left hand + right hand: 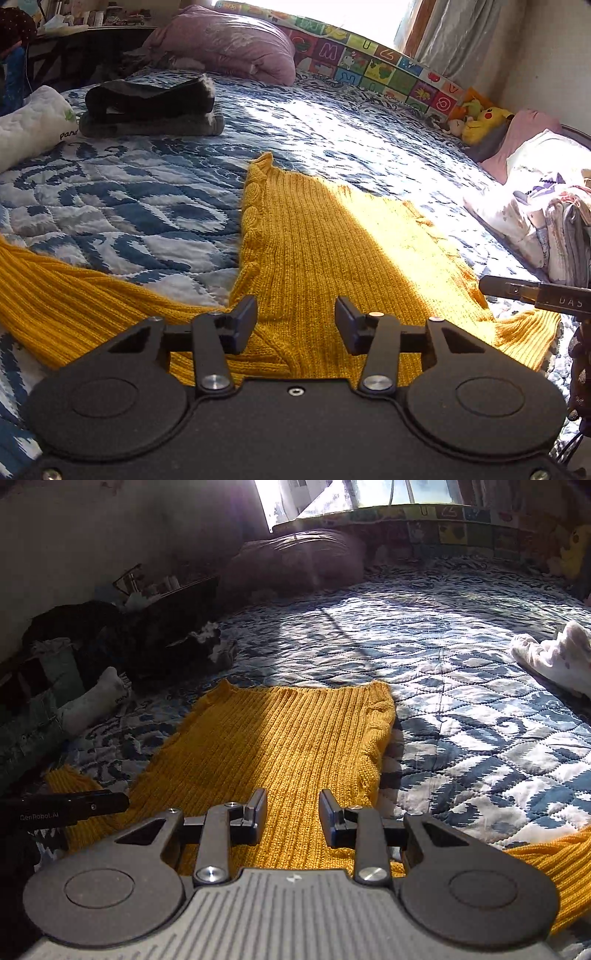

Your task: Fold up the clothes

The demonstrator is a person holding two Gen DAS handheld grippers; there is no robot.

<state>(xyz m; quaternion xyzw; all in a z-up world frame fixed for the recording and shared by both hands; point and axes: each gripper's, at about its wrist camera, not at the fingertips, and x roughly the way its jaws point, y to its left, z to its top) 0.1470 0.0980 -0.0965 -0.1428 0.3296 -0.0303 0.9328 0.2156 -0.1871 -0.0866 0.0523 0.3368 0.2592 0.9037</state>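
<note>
A mustard-yellow ribbed knit sweater (314, 251) lies flat on a blue-and-white quilted bedspread (129, 206), its body stretching straight ahead of both grippers and one sleeve trailing off to the left of the left gripper (295, 321). That gripper's fingers stand wide apart above the near edge of the knit, holding nothing. The right gripper (293, 814) hovers over the same edge, likewise spread and empty. Ahead and left of the left gripper sits a stack of folded dark garments (151, 107); beyond, a pink duvet (229, 40) and, ahead to the right, a yellow plush toy (484, 122).
</note>
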